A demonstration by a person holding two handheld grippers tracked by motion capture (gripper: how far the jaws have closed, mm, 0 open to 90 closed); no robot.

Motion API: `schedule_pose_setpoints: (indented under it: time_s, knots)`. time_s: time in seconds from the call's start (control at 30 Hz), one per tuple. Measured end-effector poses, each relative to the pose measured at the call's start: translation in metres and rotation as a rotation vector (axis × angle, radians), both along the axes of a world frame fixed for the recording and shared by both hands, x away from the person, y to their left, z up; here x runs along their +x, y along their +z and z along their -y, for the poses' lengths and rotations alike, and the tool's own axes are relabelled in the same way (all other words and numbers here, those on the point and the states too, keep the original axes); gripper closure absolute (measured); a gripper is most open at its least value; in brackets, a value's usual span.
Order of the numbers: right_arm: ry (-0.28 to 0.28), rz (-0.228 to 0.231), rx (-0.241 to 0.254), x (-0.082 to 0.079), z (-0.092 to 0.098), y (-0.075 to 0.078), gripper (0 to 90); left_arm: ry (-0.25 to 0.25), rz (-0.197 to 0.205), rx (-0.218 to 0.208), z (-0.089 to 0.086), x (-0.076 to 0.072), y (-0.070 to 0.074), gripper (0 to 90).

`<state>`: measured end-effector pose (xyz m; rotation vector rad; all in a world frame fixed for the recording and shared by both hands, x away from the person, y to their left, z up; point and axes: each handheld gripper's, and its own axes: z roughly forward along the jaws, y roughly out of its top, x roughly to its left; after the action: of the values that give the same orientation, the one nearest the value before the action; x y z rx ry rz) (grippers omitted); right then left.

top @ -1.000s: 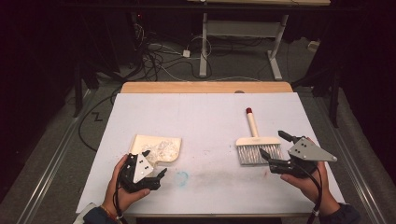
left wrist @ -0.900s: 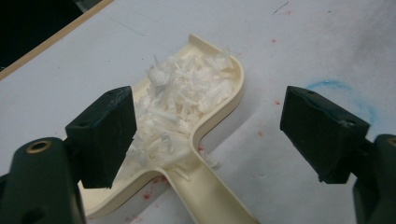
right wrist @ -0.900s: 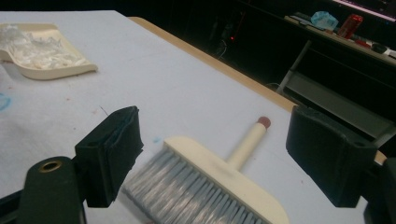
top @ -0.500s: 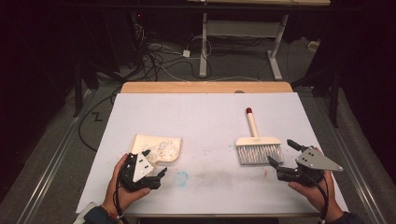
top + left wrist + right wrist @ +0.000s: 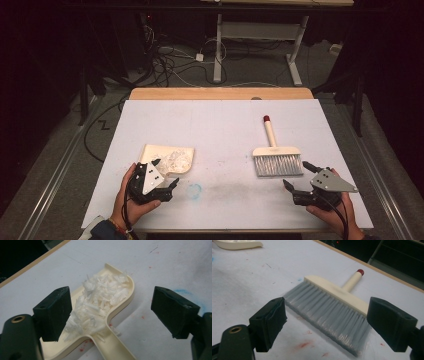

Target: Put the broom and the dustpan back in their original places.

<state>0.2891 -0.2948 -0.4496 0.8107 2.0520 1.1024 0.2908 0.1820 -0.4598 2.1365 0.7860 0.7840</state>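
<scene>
Fingers wide open on both grippers: left gripper [image 5: 159,181] straddles the shred-filled dustpan [image 5: 110,305] handle, right gripper [image 5: 300,181] sits just near the brush [image 5: 276,159], sweeping apparently done.

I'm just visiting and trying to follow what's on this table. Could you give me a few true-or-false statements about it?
1. The dustpan holds white shreds. True.
2. The right tongs are clamped on the brush. False: they stand open, the brush lying beyond them on the table.
3. The brush handle has a red tip. True.
4. The left tongs are shut. False: open, by the dustpan's handle.
</scene>
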Motion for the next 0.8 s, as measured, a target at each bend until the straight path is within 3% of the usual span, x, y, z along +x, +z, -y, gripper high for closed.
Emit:
schedule_pose_setpoints:
  time_s: [0.8]
  knots:
    - [0.007,0.017,0.007,-0.0015,-0.0021,0.0057,16.2,-0.002,-0.002,0.016,-0.0001,-0.0018,-0.0024,15.7]
